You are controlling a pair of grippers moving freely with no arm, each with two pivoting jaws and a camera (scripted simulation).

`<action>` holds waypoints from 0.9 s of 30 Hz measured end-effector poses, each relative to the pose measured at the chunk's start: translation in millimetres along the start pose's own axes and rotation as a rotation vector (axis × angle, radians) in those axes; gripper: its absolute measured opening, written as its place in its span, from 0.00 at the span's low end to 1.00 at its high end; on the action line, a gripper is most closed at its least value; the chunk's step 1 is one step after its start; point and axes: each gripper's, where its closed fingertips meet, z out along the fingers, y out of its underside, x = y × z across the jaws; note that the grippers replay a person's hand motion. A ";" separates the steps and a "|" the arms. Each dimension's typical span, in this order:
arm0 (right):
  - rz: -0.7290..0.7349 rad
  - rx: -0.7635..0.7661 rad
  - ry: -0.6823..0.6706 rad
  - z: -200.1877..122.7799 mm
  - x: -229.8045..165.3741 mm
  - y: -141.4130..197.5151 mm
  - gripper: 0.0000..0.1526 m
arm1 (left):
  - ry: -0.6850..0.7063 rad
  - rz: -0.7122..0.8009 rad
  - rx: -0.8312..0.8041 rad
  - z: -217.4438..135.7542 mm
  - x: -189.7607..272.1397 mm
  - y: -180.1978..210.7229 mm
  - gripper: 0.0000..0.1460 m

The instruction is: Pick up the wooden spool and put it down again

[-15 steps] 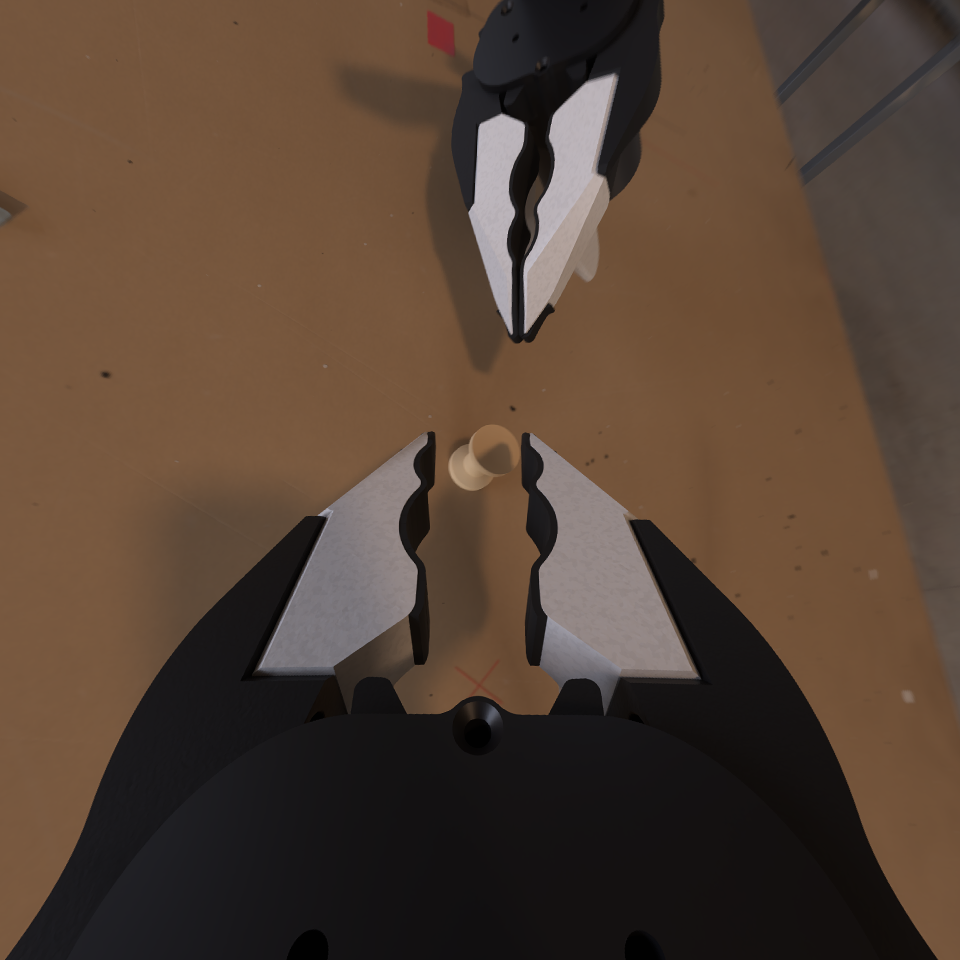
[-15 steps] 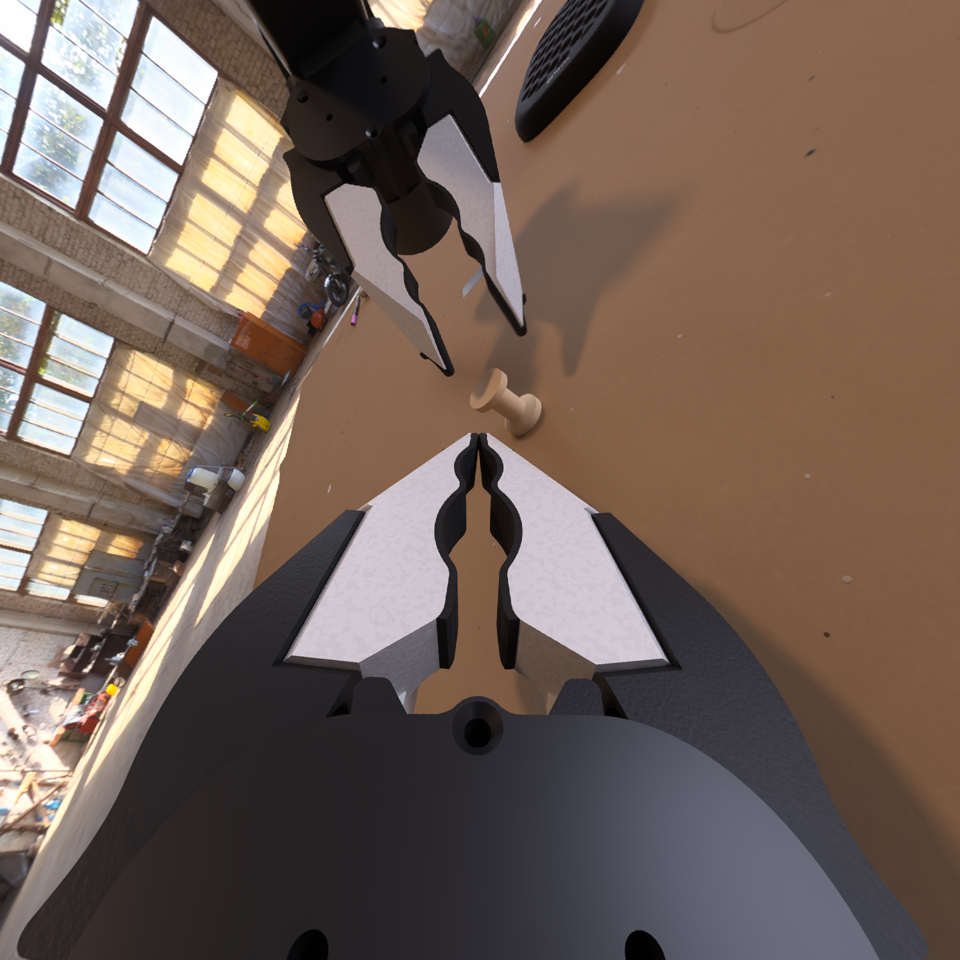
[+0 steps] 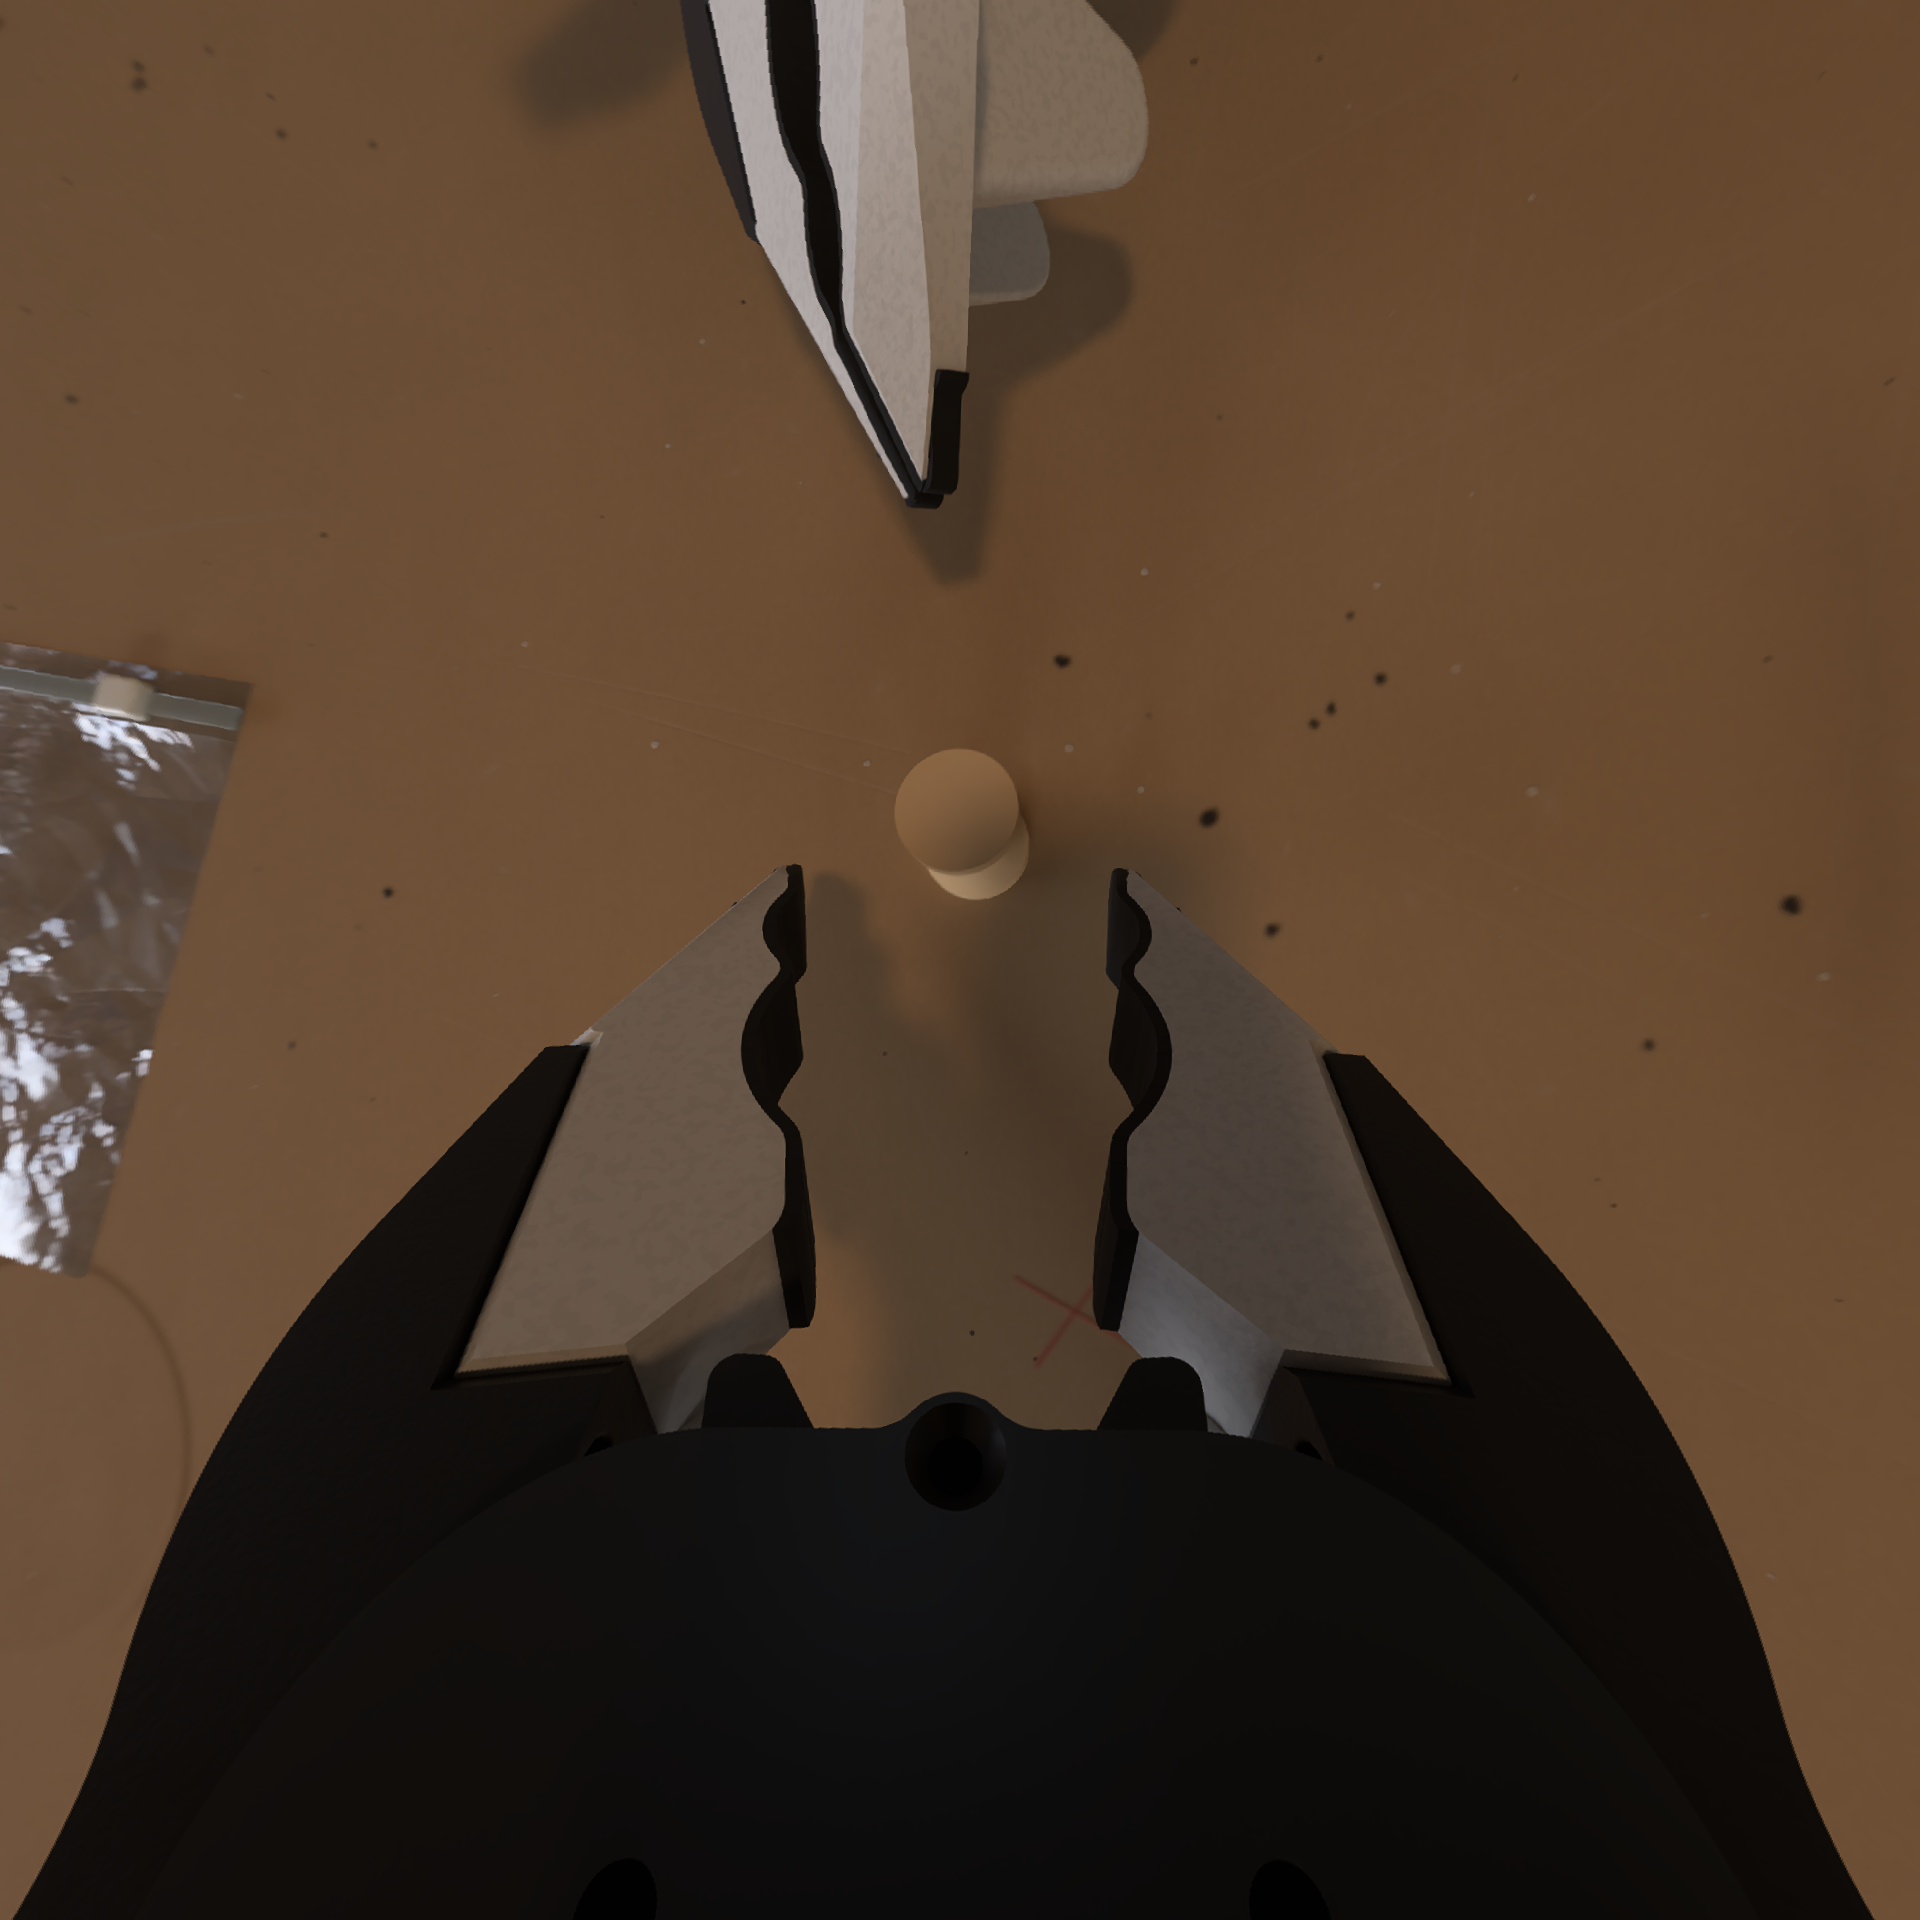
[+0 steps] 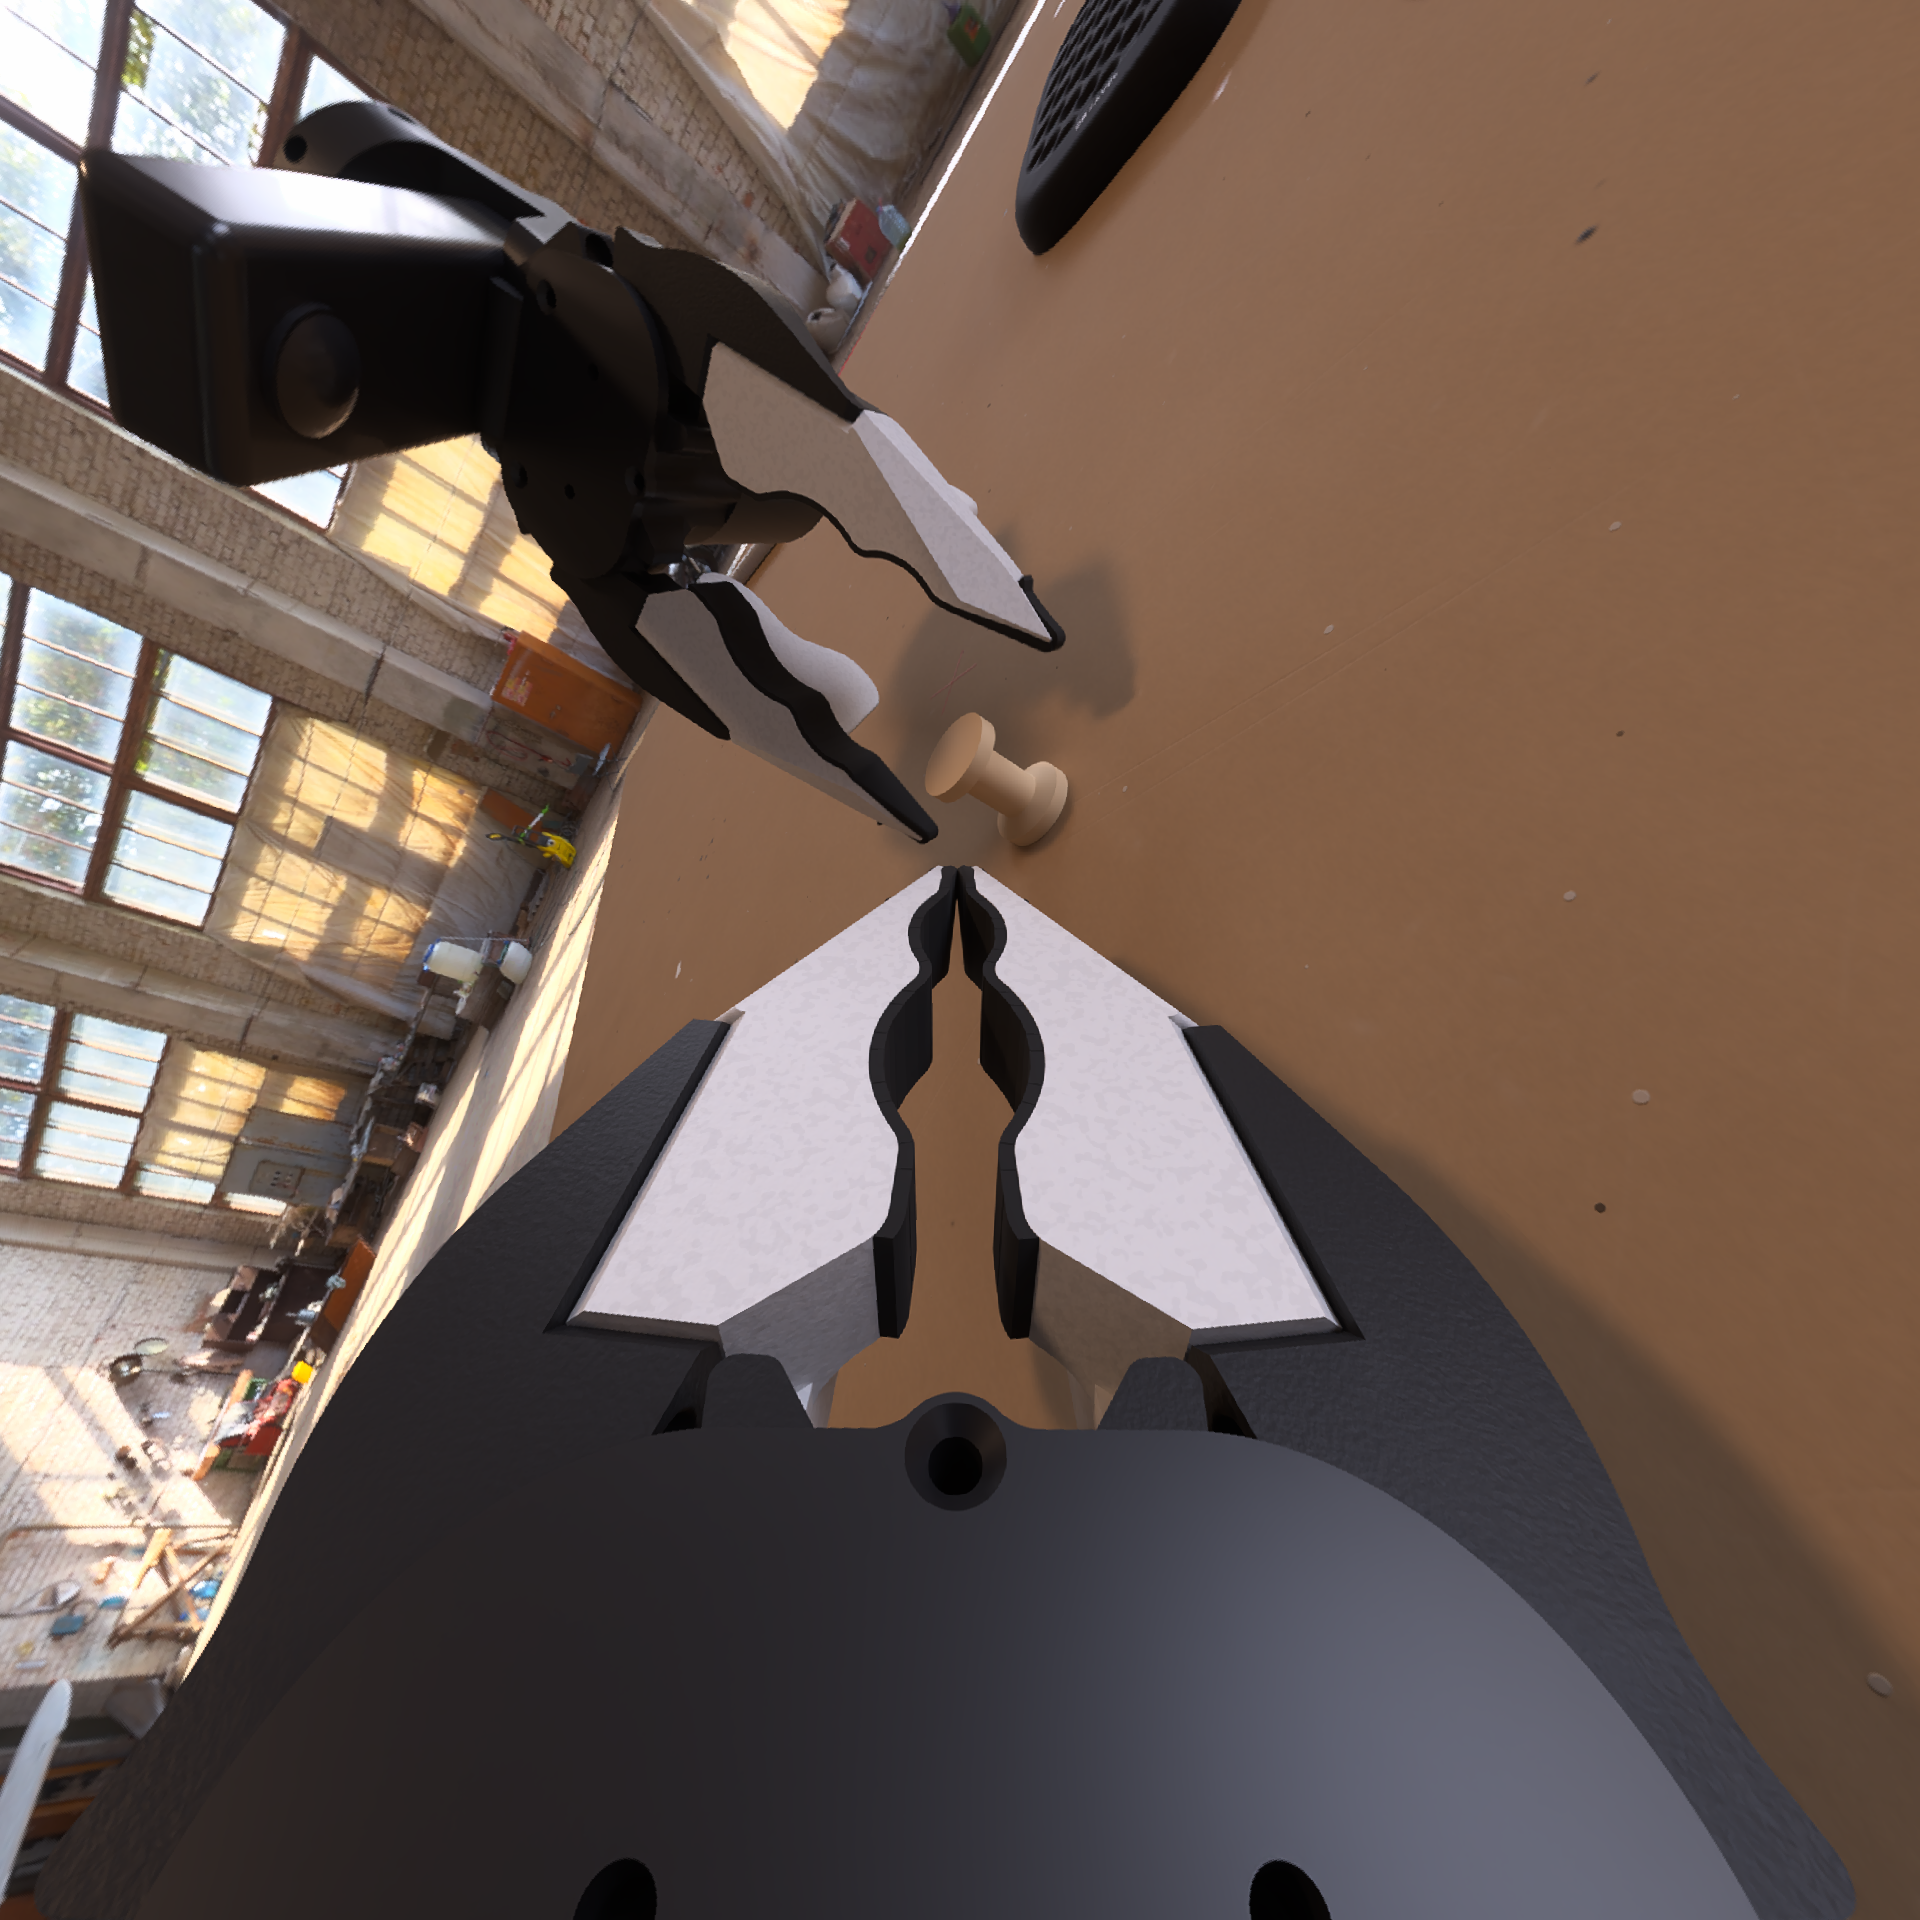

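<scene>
The wooden spool [image 3: 961, 823] is small and pale and stands upright on the brown table, just beyond my fingertips in the left wrist view. My left gripper [image 3: 954, 883] is open and empty, its tips a little short of the spool. In the right wrist view the spool [image 4: 997, 779] sits between the left gripper's spread fingers [image 4: 982, 727]. My right gripper [image 4: 956, 878] is shut and empty, its tips close to the spool without touching it. It also shows in the left wrist view [image 3: 930, 488], beyond the spool.
A shiny plastic bag [image 3: 94, 935] lies on the table at the left. A faint red cross [image 3: 1065, 1320] is marked on the table under my left gripper. A black perforated disc [image 4: 1112, 114] lies farther off. The table edge [image 4: 623, 790] runs along the left in the right wrist view.
My left gripper has opened wider and tilted, so it looks down on the spool's top. The right gripper has come closer to the spool, still shut. The spool stays on the table.
</scene>
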 end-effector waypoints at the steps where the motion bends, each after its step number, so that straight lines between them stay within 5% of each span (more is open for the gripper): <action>1: 0.002 -0.001 0.000 0.2 0.2 0.2 0.00 | -0.021 0.017 0.005 -0.8 -1.1 0.9 0.40; 15: 0.004 -0.036 0.006 3.2 2.6 2.9 0.00 | -0.077 0.134 0.085 5.9 2.4 -1.3 0.39; 27: 0.006 -0.080 -0.010 4.9 4.5 3.0 0.00 | -0.088 0.111 0.150 13.8 -0.4 -6.3 0.24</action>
